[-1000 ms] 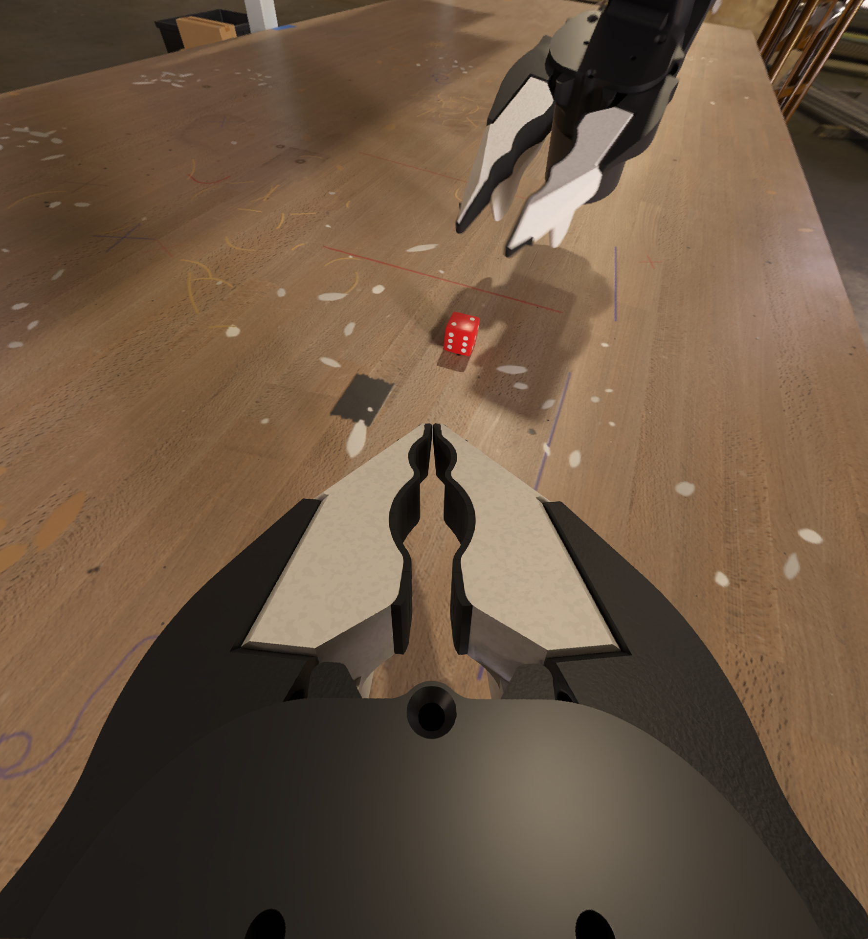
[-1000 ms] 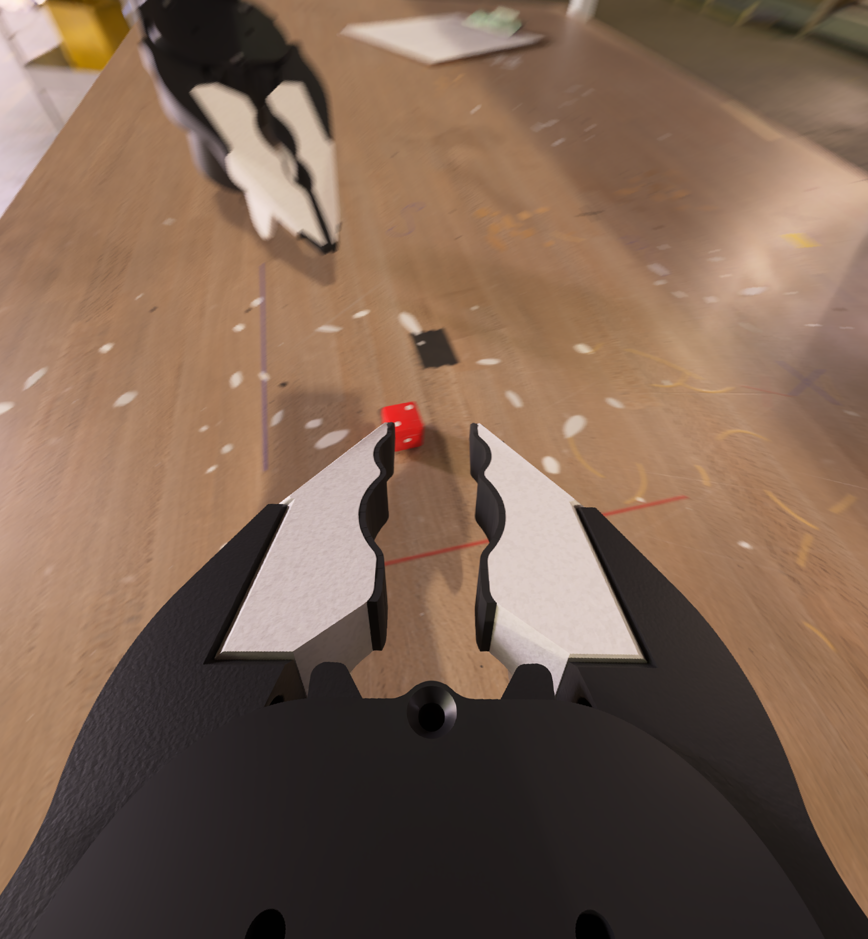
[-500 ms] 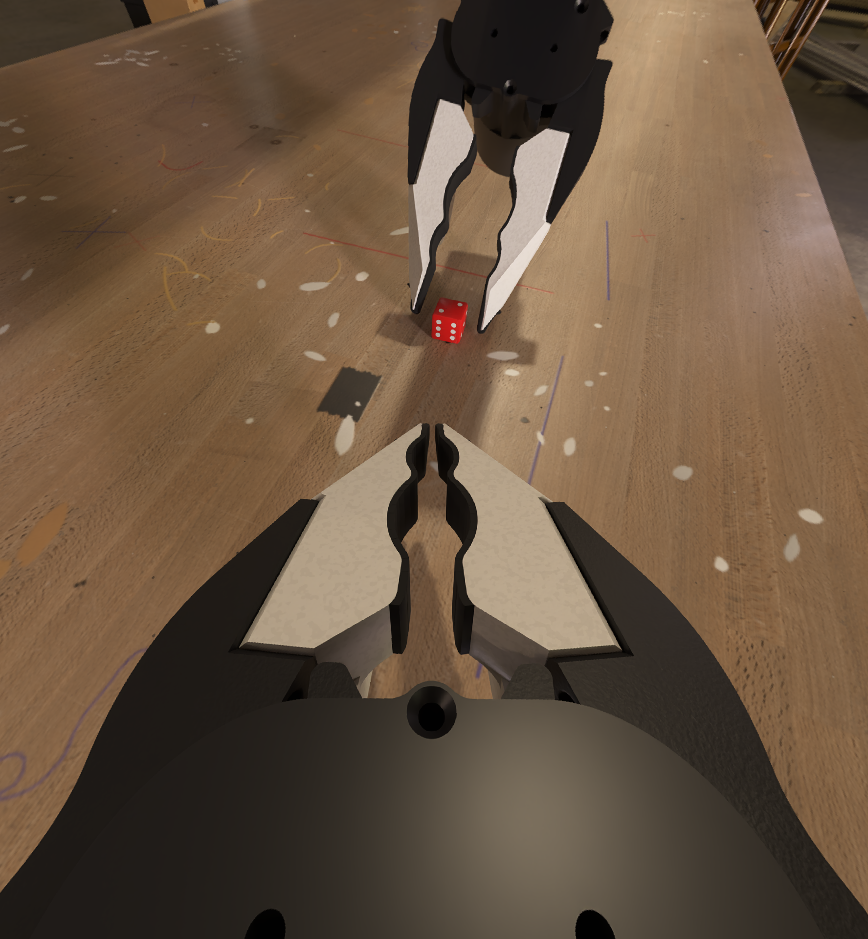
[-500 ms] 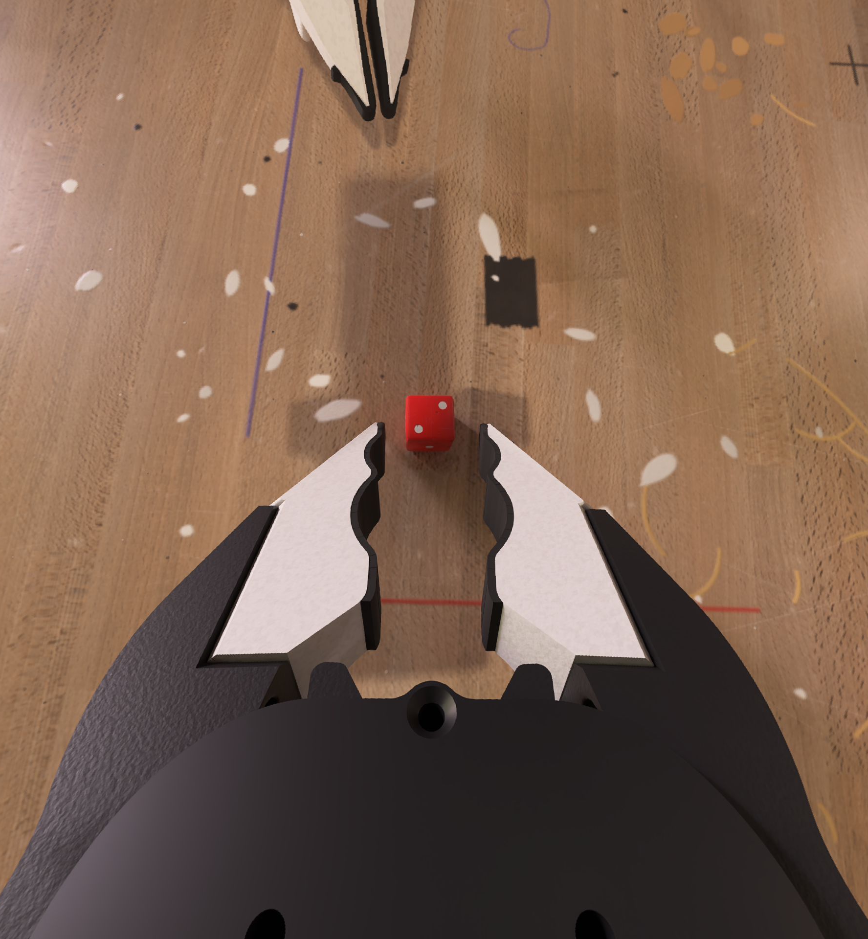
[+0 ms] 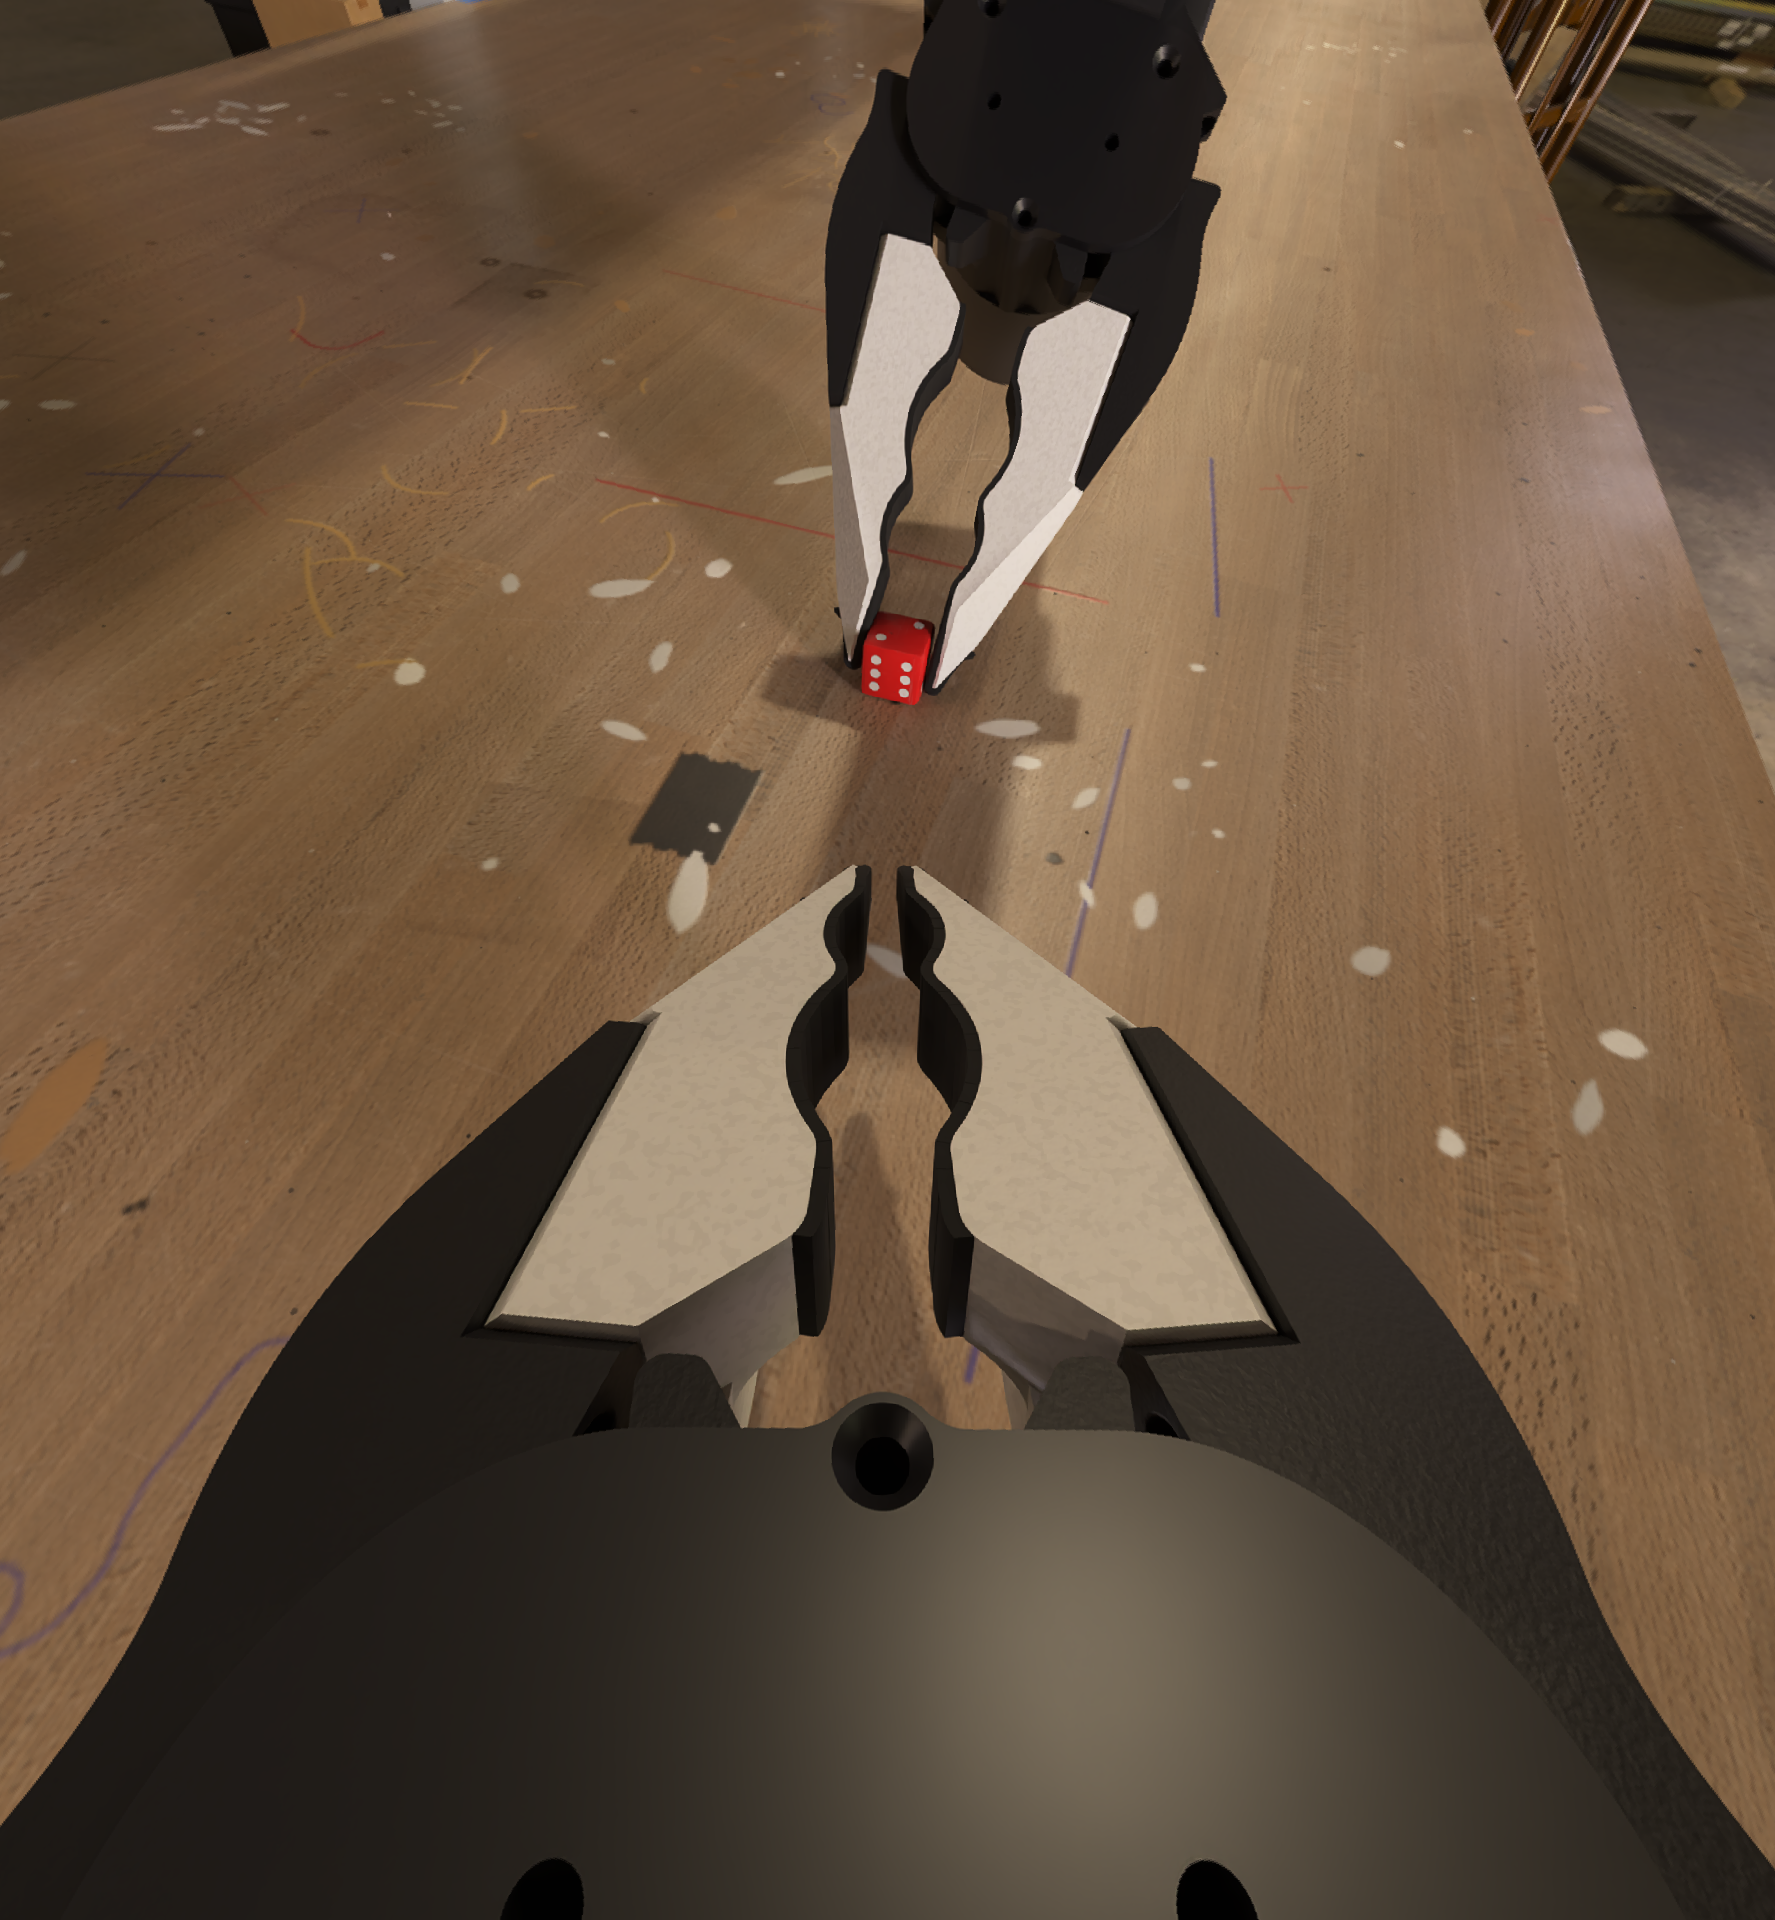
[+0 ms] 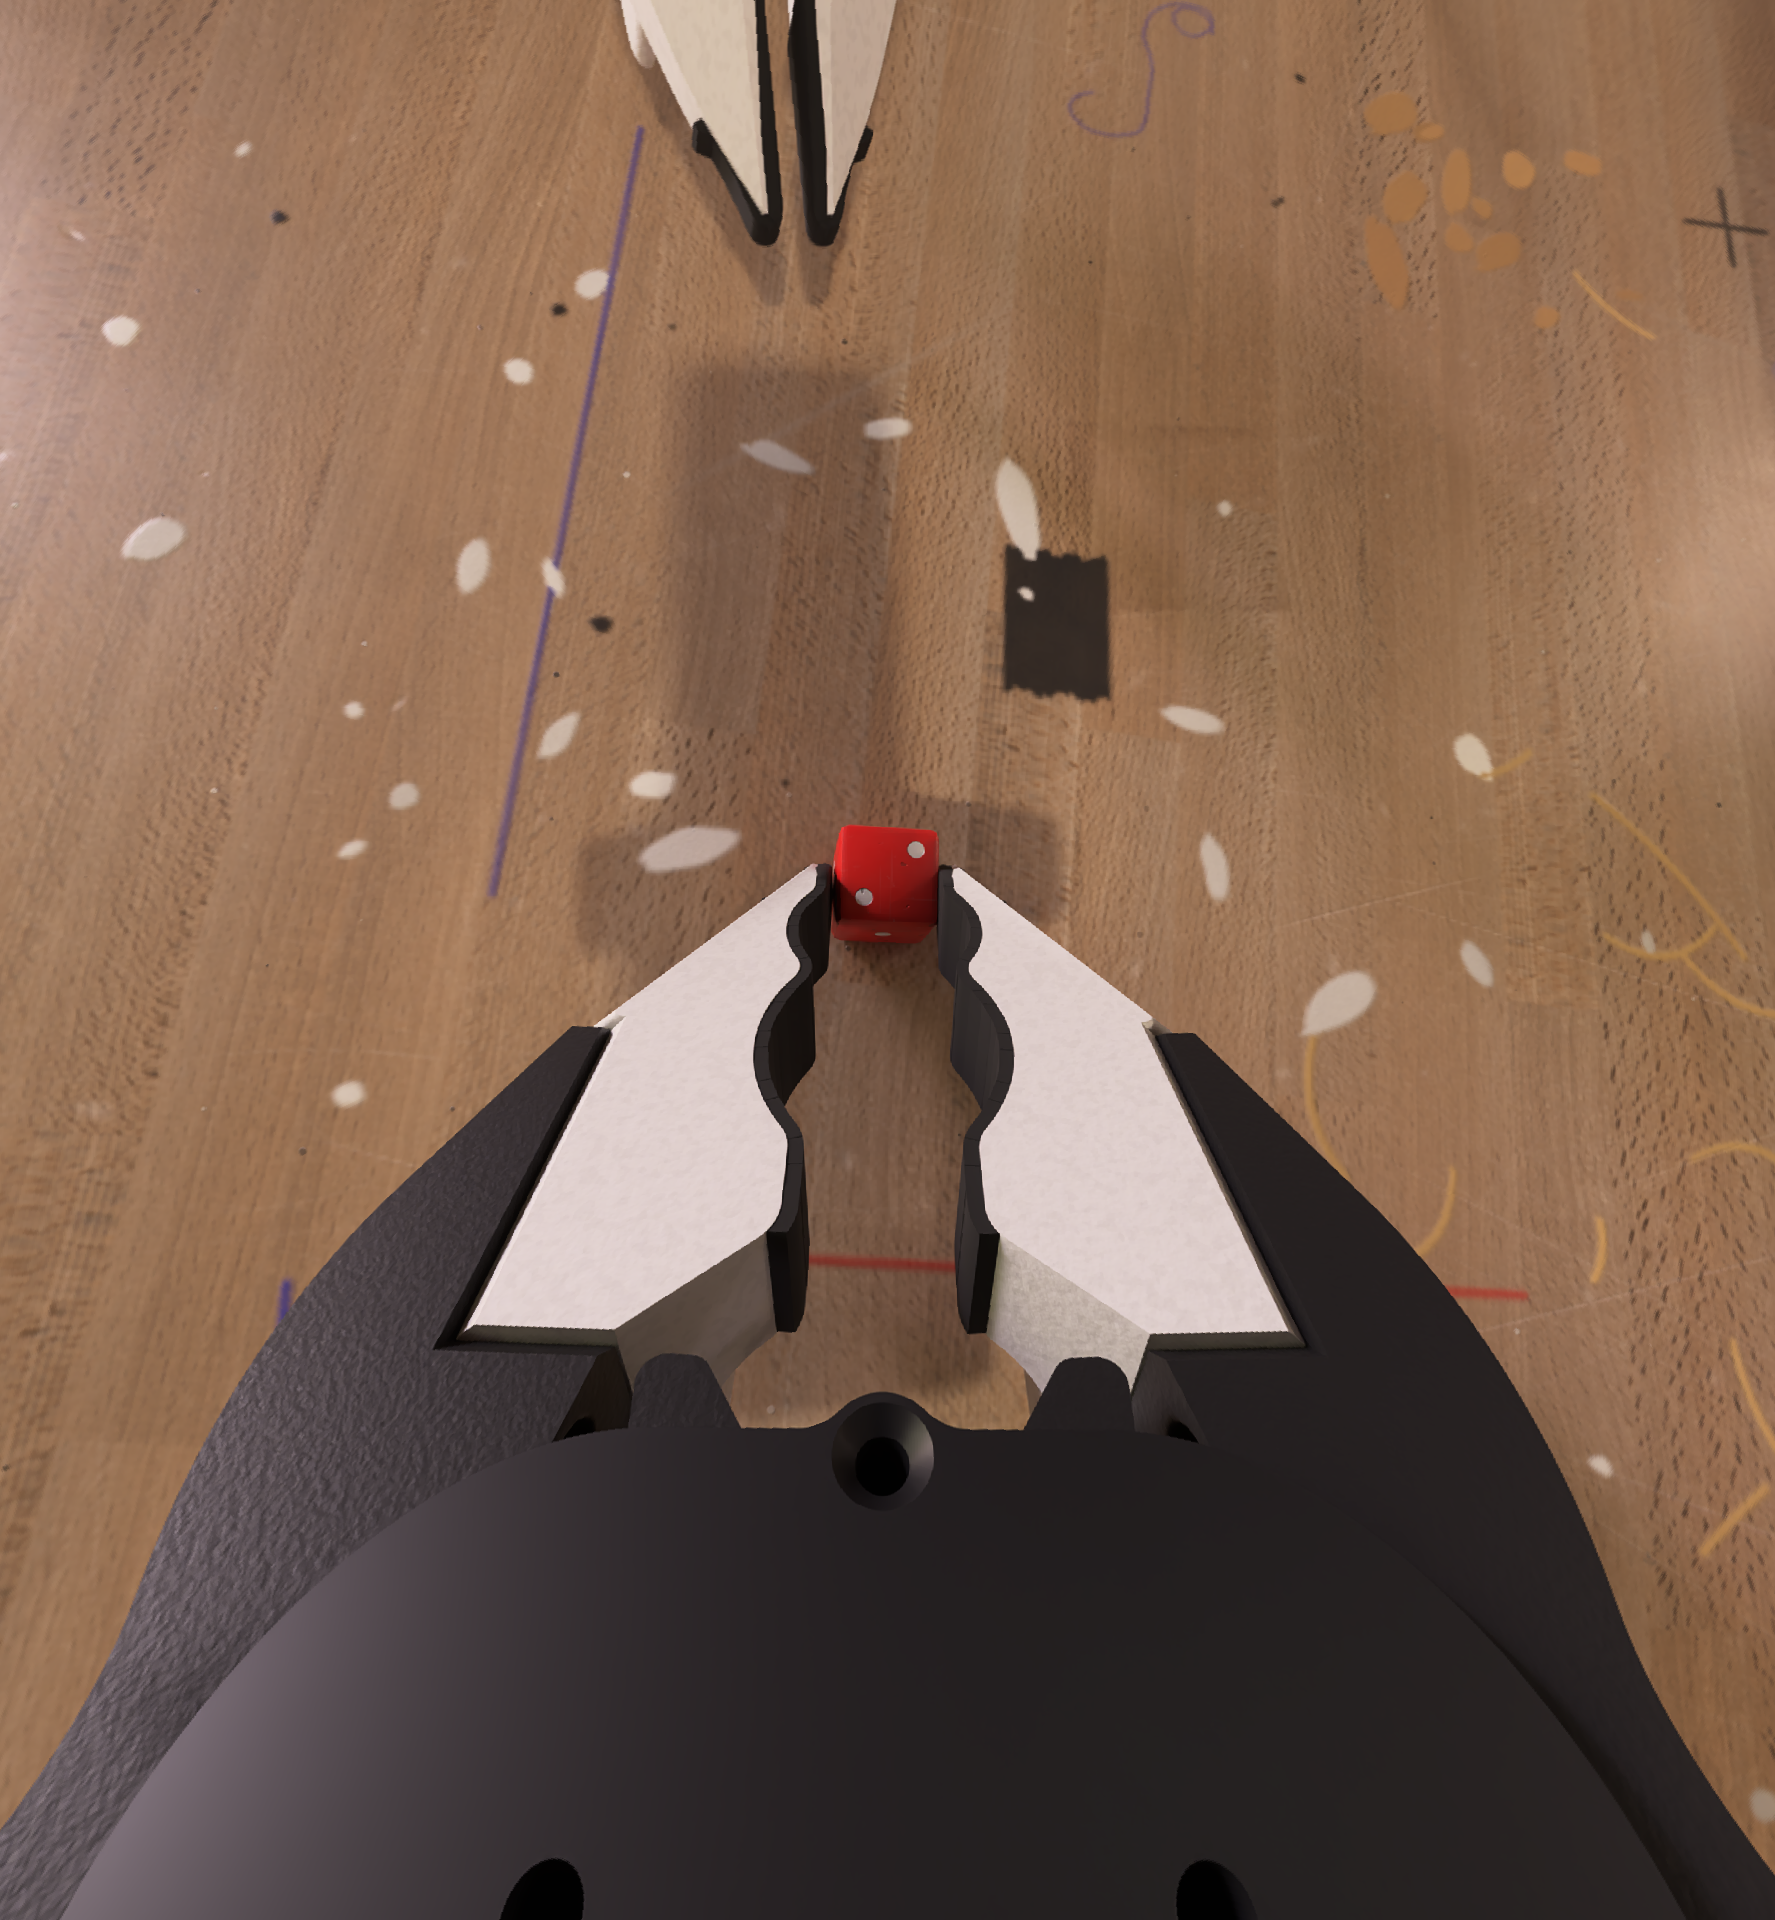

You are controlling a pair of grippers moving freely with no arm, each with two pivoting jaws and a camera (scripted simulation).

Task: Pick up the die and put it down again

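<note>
My right gripper (image 6: 883, 883) pinches the red die (image 6: 884, 883) with white pips between its fingers, seemingly resting on the wooden table (image 6: 239, 935). My left gripper (image 5: 884, 878), fingers nearly closed and empty, hovers nearby.

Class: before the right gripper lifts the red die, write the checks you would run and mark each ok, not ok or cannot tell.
1. Die sits between the right gripper fingertips: ok.
2. Both pads touch the die: ok, from both views.
3. Grip firm enough to lift: cannot tell.
4. Die on the table: ok, not lifted.
5. Left gripper apart from the die, nearly closed, empty: ok.
6. Nothing beside the die to snag: ok.
</note>
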